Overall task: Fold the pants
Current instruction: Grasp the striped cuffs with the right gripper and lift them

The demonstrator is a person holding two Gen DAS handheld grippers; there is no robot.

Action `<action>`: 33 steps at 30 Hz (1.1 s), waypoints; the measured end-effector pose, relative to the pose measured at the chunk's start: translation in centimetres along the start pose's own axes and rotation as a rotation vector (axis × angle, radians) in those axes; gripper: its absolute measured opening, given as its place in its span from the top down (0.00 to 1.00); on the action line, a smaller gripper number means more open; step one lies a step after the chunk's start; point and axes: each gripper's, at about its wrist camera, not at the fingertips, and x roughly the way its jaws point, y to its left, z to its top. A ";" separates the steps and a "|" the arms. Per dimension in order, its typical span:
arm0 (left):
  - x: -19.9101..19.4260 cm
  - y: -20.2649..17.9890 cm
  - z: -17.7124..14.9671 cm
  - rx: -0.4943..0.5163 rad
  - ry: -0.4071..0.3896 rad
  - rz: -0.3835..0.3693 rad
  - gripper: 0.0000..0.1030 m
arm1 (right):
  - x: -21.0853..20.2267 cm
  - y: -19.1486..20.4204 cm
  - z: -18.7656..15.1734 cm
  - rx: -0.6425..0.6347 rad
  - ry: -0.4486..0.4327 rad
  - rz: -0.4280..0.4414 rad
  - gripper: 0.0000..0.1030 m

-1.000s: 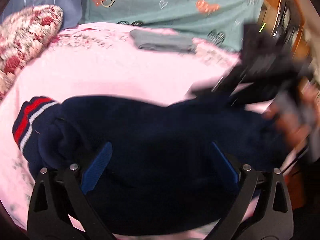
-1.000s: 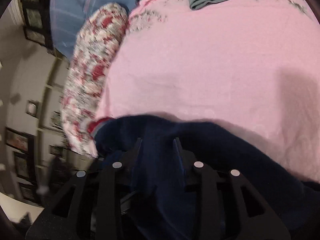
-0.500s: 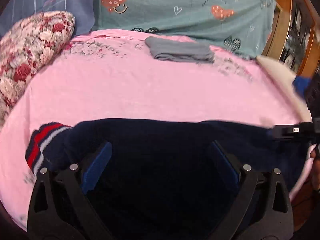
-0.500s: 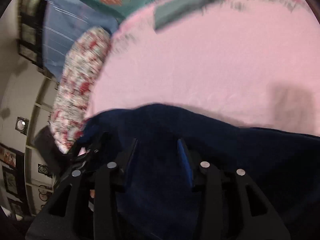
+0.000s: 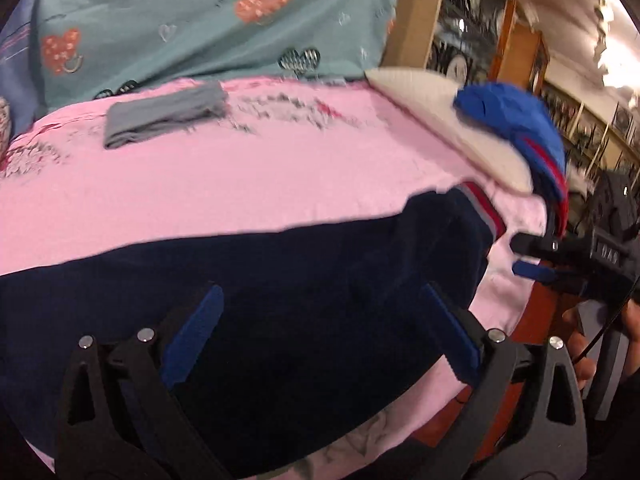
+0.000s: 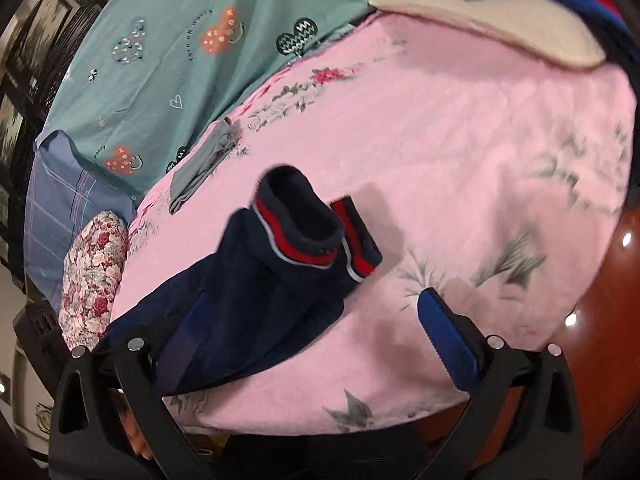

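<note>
Navy pants [image 5: 280,280] with red and grey striped cuffs [image 6: 304,236] lie stretched across the pink bedsheet [image 5: 240,184]. My left gripper [image 5: 320,320] hovers open over the middle of the cloth, its blue pads apart and pressing nothing. In the left wrist view the right gripper [image 5: 536,258] sits just past the cuff end at the bed's right edge. In its own view the right gripper [image 6: 316,320] has its jaws opening wide. The pants' edge lies under its left finger [image 6: 184,340], and no pad presses on it.
A folded grey garment [image 5: 164,116] lies farther back on the sheet. A teal heart-print blanket [image 5: 200,20] rises behind it. A cream cushion [image 5: 460,120] bears a blue garment [image 5: 516,124] at the right. A floral pillow [image 6: 96,280] is at the left. Brown wood [image 6: 600,288] borders the bed.
The right gripper's jaws went from nearly shut on navy cloth to wide apart, letting the pants go. Both views swung toward the cuff end at the bed's right edge. The left gripper stayed open.
</note>
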 end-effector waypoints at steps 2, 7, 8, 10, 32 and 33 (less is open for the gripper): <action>2.5 -0.2 -0.7 -0.007 0.077 -0.004 0.03 | 1.7 -0.1 -0.6 0.021 0.007 0.016 0.01; 4.2 -0.9 -2.4 0.047 0.097 0.043 0.02 | 2.6 0.9 -0.5 -0.049 -0.065 0.072 0.40; 4.1 -0.8 -2.4 0.041 0.095 0.040 0.02 | 3.0 1.2 -0.4 -0.075 -0.042 0.056 0.41; 4.0 -0.6 -2.3 0.030 0.093 0.031 0.02 | 3.3 1.3 -0.4 -0.070 -0.045 0.045 0.49; -9.6 17.3 -5.5 -0.469 -0.107 0.163 0.02 | 0.9 19.2 -6.9 -0.736 -0.197 -0.083 0.29; -9.4 17.1 -5.2 -0.462 -0.106 0.152 0.02 | -0.6 18.5 -6.7 -0.731 -0.254 -0.111 0.18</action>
